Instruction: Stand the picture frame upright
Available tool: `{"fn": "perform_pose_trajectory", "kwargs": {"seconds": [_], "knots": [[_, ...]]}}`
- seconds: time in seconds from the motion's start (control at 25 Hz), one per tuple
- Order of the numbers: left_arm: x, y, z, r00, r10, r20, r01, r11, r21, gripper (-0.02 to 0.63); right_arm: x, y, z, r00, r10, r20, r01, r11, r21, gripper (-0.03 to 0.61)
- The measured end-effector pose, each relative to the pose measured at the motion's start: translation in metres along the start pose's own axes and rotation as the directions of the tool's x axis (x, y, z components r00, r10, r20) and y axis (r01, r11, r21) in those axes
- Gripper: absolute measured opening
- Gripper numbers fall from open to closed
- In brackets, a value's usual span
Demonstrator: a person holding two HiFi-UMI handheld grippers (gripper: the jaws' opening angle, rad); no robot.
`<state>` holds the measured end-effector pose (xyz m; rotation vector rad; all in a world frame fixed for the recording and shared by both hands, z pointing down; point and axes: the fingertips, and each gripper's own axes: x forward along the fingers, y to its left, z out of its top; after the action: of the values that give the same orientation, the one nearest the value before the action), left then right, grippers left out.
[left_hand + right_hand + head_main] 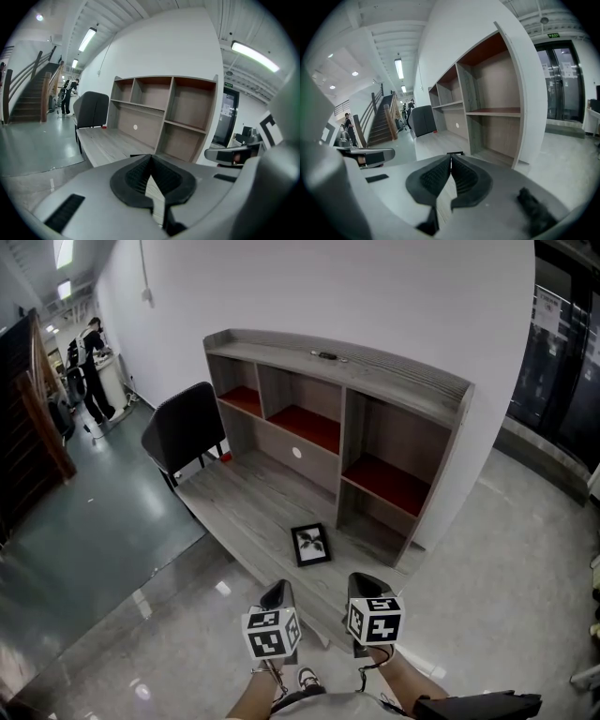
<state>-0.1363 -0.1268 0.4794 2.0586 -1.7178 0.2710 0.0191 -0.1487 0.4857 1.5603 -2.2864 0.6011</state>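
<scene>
Head view shows the picture frame [310,545] lying flat on its back on the gray desk [244,502], picture side up. It sits just in front of the bottom cubby on the right side of the shelf [375,381]. It needs to be lifted to stand, so the job has not begun.

The left gripper [278,590] and the right gripper [367,579] are side by side, low and close to the person's body. Both point at the desk, well apart from the frame. I think they are held that way to be ready to reach for it. In each gripper view the two black jaws are pressed together with nothing between them. They will have to open before they can take the frame.

Now the count: one picture frame, two grippers, one desk with one shelf on it, and four cubbies in the shelf. One black chair [183,432] stands at the far end of the desk. One person [94,371] stands far off by the stairs.
</scene>
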Motion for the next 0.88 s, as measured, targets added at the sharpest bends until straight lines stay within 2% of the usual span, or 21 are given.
{"fn": "perform_pose_trajectory", "kwargs": {"seconds": [0.48,0.88], "knots": [[0.062,0.020,0.031,0.999,-0.045,-0.010,0.045,0.999,0.014,0.012,0.053,-0.015,0.030,0.999,-0.053,0.003,0.053,0.998,0.018,0.032],[0.094,0.034,0.025,0.996,-0.051,-0.080,0.052,0.998,0.017,0.012,0.071,-0.033,0.012,0.993,-0.092,-0.070,0.096,0.994,0.053,0.032]]}}
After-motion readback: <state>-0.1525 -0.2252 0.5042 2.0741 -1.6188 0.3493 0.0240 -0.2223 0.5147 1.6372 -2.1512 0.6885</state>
